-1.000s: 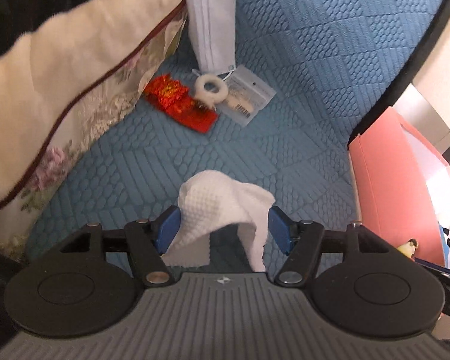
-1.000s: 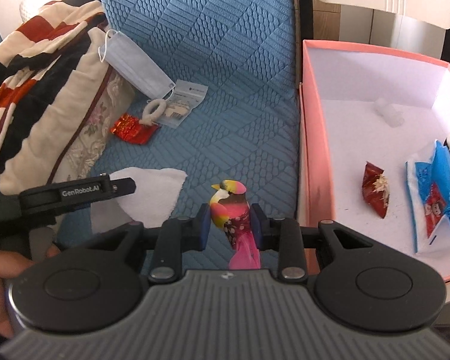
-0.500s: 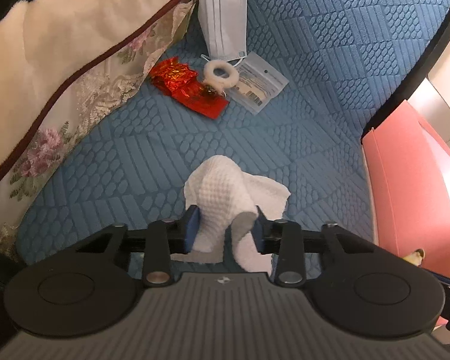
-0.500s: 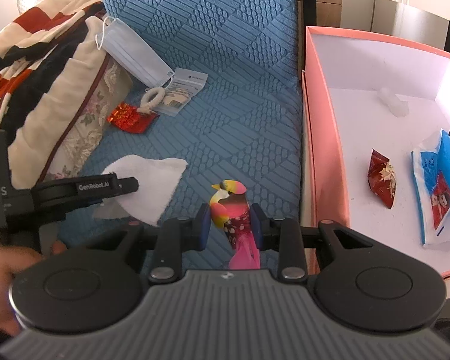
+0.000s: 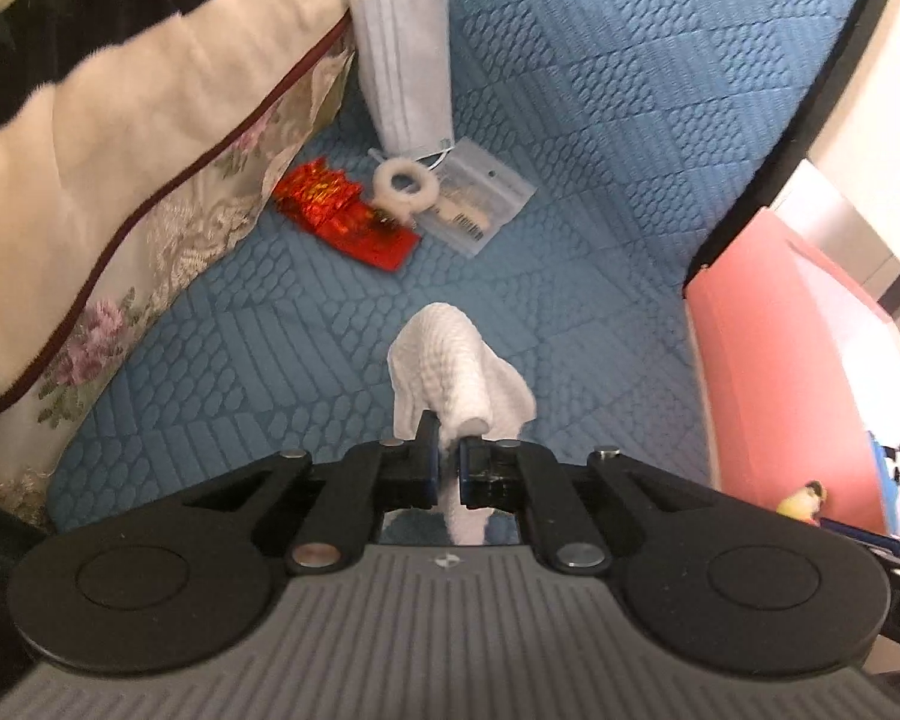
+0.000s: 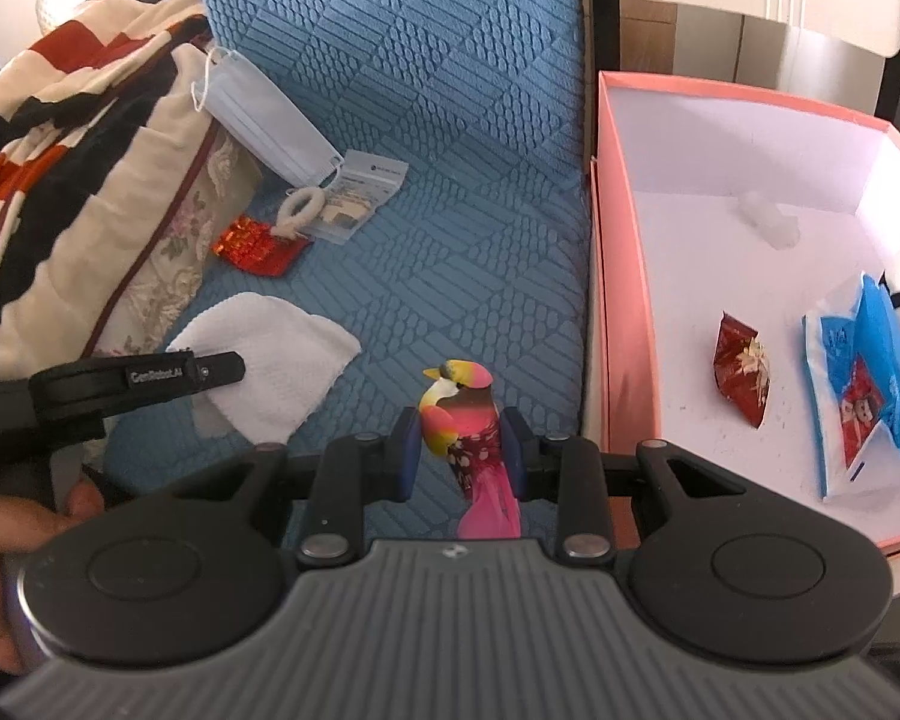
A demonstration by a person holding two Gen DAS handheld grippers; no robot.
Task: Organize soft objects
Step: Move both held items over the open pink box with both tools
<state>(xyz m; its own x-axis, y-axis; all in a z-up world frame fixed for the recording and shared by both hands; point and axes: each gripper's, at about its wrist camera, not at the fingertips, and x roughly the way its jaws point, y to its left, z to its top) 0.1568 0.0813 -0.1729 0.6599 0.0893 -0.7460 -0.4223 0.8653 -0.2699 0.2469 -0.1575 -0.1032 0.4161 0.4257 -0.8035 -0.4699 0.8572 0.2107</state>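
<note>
My left tool (image 5: 447, 459) has just squeezed tight on the white bumpy cloth (image 5: 453, 363), which sits bunched on the blue quilted bed cover (image 5: 600, 138). My right tool (image 6: 459, 450) holds the small bright toy bird (image 6: 462, 411) between its part-open pads, over the cover, just beside the pink cardboard box (image 6: 621, 312). Farther up the cover lie a shiny red wrapper (image 5: 345, 213), a white fluffy ring (image 5: 403, 185), a clear plastic packet (image 5: 477, 204) and a pale blue face mask (image 5: 405, 54), next to a flowery cream pillow (image 5: 144, 138).
</note>
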